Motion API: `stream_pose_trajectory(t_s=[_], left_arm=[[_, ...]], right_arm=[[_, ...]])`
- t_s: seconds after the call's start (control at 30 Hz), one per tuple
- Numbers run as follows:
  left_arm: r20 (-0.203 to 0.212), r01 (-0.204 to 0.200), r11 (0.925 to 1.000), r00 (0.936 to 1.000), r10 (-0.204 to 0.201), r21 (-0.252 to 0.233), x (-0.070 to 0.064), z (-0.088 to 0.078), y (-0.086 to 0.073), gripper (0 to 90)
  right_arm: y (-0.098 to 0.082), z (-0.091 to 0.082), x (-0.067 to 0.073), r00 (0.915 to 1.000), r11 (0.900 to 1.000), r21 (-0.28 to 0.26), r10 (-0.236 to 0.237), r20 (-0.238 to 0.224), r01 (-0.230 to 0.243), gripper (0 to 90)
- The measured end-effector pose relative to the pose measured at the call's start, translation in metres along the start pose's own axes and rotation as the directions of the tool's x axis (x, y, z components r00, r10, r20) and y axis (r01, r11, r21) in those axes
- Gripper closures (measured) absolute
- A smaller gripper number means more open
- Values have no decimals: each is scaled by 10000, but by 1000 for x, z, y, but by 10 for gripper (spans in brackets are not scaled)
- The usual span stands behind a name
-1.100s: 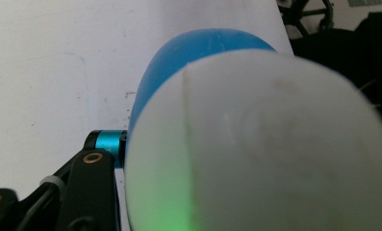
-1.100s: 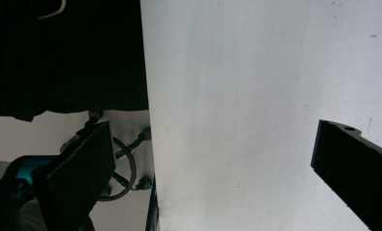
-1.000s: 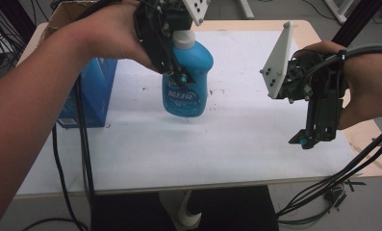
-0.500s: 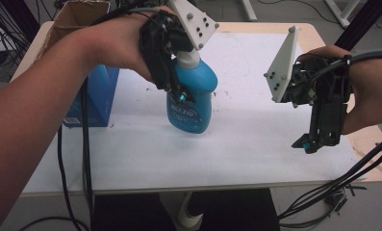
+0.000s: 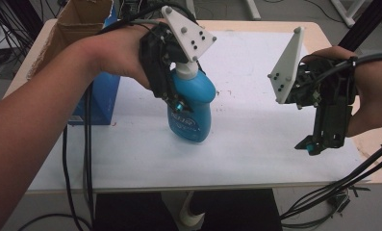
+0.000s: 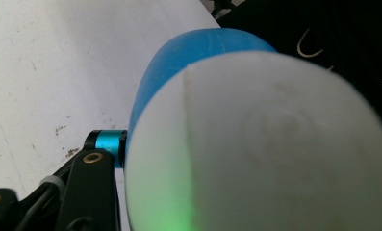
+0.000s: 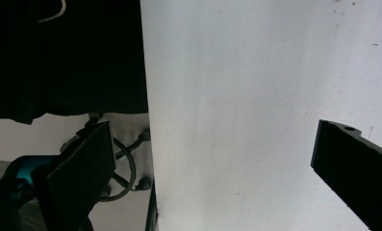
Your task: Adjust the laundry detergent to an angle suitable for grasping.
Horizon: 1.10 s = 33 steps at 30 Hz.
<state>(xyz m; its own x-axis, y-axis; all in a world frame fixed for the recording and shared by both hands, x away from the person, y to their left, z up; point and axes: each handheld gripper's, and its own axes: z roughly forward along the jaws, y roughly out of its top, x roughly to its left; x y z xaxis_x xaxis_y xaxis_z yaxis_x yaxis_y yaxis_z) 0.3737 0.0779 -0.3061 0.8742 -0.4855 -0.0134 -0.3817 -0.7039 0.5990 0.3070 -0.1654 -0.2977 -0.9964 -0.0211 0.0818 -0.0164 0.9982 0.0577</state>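
A blue bottle (image 5: pixel 194 115) with a white cap hangs almost upright over the middle of the white table (image 5: pixel 256 159), its base close to the surface. My left gripper (image 5: pixel 179 98) is shut on its neck and shoulder from the left. In the left gripper view the white cap (image 6: pixel 265 149) is very close, the blue body (image 6: pixel 179 67) shows behind it, and one black jaw presses against its left side. My right gripper (image 5: pixel 317 144) hangs at the table's right, pointing down. Its jaws stand wide apart over bare table (image 7: pixel 236 96), open with nothing between them.
A blue box (image 5: pixel 104 98) stands at the left of the table, just left of the bottle. An open cardboard box (image 5: pixel 78 24) is behind it at the back left corner. Cables (image 5: pixel 333 192) trail off the front right edge.
My left gripper has carried the bottle down and toward the table's front. The bottle now stands straighter and nearer the surface. The right gripper has stayed in place.
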Motion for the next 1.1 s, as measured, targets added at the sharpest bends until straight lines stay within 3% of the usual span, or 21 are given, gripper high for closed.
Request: stream_pose_trajectory(t_s=[0.47,1.1], left_arm=[[148,398,9991,9991,-396,-155,2,9,-17,419],[76,158,9997,9998,-159,184,-3,18,-16,415]], right_arm=[[2,4,-4,10000,10000,19,-13,-87,13,11],[0,6,-3,10000,10000,-62,-25,-88,24,11]])
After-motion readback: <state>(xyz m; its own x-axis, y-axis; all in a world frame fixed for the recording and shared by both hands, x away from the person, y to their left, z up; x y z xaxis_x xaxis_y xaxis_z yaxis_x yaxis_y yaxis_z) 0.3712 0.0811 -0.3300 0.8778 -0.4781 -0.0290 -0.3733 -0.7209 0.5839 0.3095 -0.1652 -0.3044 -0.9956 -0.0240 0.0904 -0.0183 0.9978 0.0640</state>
